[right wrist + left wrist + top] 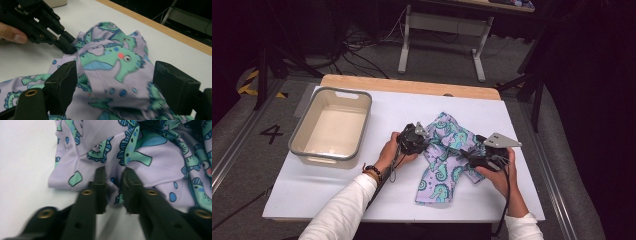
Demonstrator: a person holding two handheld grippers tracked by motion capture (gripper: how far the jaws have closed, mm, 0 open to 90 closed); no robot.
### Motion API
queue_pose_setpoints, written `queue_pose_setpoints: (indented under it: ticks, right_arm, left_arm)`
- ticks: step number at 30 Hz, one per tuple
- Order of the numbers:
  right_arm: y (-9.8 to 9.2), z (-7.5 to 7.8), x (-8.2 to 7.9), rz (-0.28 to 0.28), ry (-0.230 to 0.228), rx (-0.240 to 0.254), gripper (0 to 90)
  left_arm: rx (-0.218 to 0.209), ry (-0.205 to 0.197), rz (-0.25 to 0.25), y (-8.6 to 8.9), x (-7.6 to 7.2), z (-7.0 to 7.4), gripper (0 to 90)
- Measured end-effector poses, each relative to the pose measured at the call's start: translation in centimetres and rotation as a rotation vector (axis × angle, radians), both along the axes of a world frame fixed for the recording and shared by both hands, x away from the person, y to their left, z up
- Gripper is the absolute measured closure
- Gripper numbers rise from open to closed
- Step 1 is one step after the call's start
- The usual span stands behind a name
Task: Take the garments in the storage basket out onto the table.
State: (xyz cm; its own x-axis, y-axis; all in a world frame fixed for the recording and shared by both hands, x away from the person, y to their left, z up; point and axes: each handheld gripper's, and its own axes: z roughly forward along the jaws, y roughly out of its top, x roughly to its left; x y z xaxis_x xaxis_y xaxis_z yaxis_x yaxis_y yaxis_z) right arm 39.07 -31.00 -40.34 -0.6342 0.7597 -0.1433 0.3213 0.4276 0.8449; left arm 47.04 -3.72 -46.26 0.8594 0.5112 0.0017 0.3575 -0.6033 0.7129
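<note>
A lilac cloth (447, 150) printed with green seahorses lies crumpled on the white mat, right of centre. My left gripper (428, 142) comes in from its left edge. In the left gripper view the jaws (113, 182) stand close together with a fold of the cloth (150, 152) pinched between them. My right gripper (464, 156) lies at the cloth's right side. In the right gripper view its jaws (118, 83) stand wide apart around a raised hump of the cloth (110, 55), and the pads do not press on it. The left gripper (67, 46) shows there at the cloth's far edge.
A grey-rimmed, cream-coloured bin (327, 159) stands empty at the left of the white mat (337, 195). The wooden table edge (412, 85) runs along the back. Beyond it are a desk frame and cables on the floor.
</note>
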Motion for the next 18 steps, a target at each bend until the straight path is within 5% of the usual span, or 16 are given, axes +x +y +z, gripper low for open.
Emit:
queue_pose_setpoints:
  ticks: [5,7,12,18]
  right_arm:
    - [2.4,-1.6,1.6,-0.023,0.063,-0.116,35.6]
    - [2.5,-2.1,2.0,-0.059,0.069,-0.138,50.7]
    - [1.1,-1.7,1.9,-0.129,0.054,-0.115,83.9]
    - [-0.7,-0.2,1.1,-0.199,0.004,-0.062,87.5]
  left_arm:
    - [-0.002,-0.023,0.02,0.6,-0.4,0.5,88.3]
    - [-0.006,-0.031,0.025,1.0,-0.7,0.7,88.4]
    - [-0.043,-0.101,0.048,2.0,-1.7,2.5,88.6]
    - [-0.013,-0.193,0.061,3.2,-3.1,5.9,88.7]
